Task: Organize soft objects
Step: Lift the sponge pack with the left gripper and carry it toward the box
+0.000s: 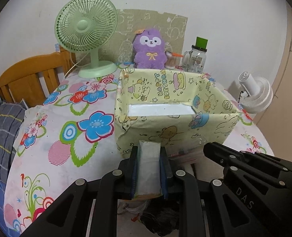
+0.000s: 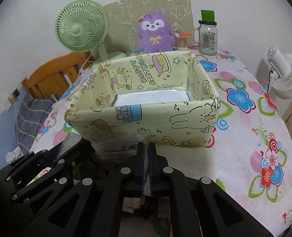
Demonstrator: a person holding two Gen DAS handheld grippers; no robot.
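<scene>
A yellow cartoon-print box (image 1: 171, 122) stands open on the flowered table; it also shows in the right wrist view (image 2: 146, 118). Its white bottom is bare. My left gripper (image 1: 149, 154) is shut on a pale plastic-wrapped soft pack (image 1: 149, 169), just in front of the box's near wall. My right gripper (image 2: 146, 148) is shut on the thin edge of a clear plastic bag (image 2: 122, 144) that lies between both grippers at the box's front. A purple plush toy (image 1: 149, 48) sits behind the box, also seen in the right wrist view (image 2: 155, 33).
A green desk fan (image 1: 86, 33) stands at the back left. A glass jar (image 1: 197, 57) and a cotton-swab tub (image 1: 170, 60) stand at the back right. A white fan (image 1: 254, 92) is off the table's right. A wooden bed frame (image 1: 27, 75) lies to the left.
</scene>
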